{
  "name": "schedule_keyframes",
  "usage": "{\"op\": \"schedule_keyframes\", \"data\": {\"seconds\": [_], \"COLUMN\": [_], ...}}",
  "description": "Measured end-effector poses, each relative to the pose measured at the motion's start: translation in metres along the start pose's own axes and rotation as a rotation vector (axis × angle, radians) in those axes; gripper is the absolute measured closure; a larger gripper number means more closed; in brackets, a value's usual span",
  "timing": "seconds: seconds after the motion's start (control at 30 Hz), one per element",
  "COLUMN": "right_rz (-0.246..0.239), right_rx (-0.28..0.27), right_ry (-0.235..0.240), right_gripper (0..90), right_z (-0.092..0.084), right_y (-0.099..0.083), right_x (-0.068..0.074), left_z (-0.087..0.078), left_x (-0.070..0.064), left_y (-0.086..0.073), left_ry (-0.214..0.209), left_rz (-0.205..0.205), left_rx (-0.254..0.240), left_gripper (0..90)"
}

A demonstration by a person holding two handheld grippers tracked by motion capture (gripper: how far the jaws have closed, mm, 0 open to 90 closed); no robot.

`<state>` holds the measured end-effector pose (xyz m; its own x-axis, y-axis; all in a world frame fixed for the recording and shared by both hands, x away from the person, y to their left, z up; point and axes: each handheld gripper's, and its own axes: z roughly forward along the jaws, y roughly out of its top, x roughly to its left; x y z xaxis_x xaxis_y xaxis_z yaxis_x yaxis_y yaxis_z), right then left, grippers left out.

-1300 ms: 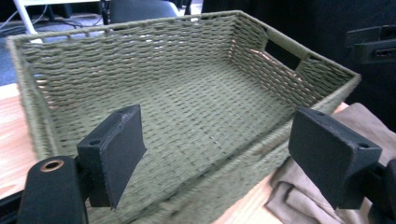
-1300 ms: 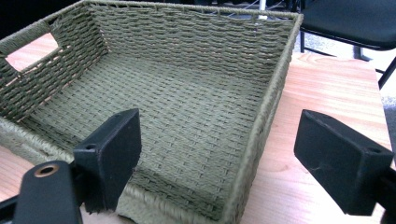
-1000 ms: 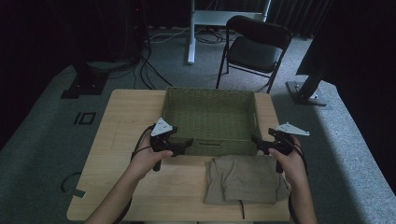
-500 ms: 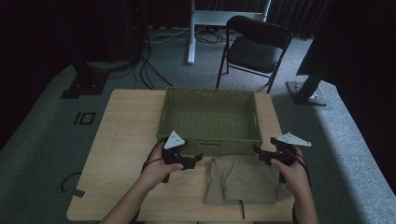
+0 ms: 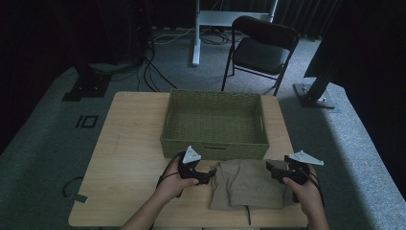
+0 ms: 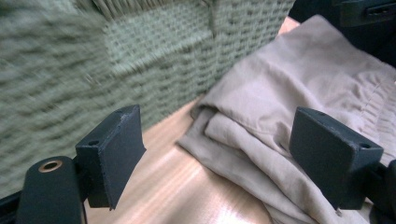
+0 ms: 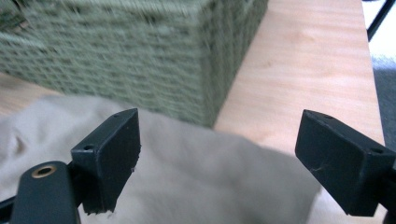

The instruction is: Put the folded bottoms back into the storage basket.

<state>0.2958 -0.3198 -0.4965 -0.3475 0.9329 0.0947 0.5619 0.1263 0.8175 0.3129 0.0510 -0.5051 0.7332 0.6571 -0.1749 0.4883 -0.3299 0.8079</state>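
Note:
A folded beige garment lies on the wooden table just in front of a green woven basket with nothing inside. My left gripper is at the garment's left edge, open, jaws wide apart. In the left gripper view the folded layers of the garment lie between and beyond the jaws, beside the basket wall. My right gripper is over the garment's right edge, open. In the right gripper view the garment spreads under the jaws, with the basket corner ahead.
A black folding chair stands beyond the table's far side. A white desk leg and cables lie on the grey carpet behind. Bare tabletop extends left of the basket.
Both grippers have pulled back from the basket's front corners toward the near edge and come down to the two sides of the garment.

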Motion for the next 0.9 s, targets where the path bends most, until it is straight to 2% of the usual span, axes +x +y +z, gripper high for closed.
{"op": "schedule_keyframes", "data": {"seconds": [0.1, 0.17, 0.57, 0.67, 0.9], "right_rz": [0.01, 0.011, 0.048, 0.032, 0.037], "right_rx": [0.021, 0.027, 0.086, 0.113, 0.138], "right_ry": [-0.011, -0.022, -0.046, -0.06, -0.032], "right_gripper": [13.5, 13.5, 13.5, 13.6, 14.2], "right_z": [-0.001, -0.002, 0.003, 0.007, 0.012], "right_y": [-0.011, -0.016, -0.043, -0.047, -0.051], "right_x": [-0.003, -0.005, -0.011, -0.012, -0.013], "left_z": [0.006, 0.01, 0.039, 0.045, 0.058], "left_x": [-0.003, -0.004, -0.013, -0.016, -0.02], "left_y": [-0.003, -0.004, -0.017, -0.019, -0.016], "left_ry": [-0.033, -0.045, -0.02, -0.025, -0.037], "left_rz": [-0.007, -0.029, -0.09, -0.091, -0.108], "left_rx": [0.019, 0.025, 0.105, 0.12, 0.124], "left_gripper": [18.4, 18.4, 18.4, 18.5, 18.4]}}
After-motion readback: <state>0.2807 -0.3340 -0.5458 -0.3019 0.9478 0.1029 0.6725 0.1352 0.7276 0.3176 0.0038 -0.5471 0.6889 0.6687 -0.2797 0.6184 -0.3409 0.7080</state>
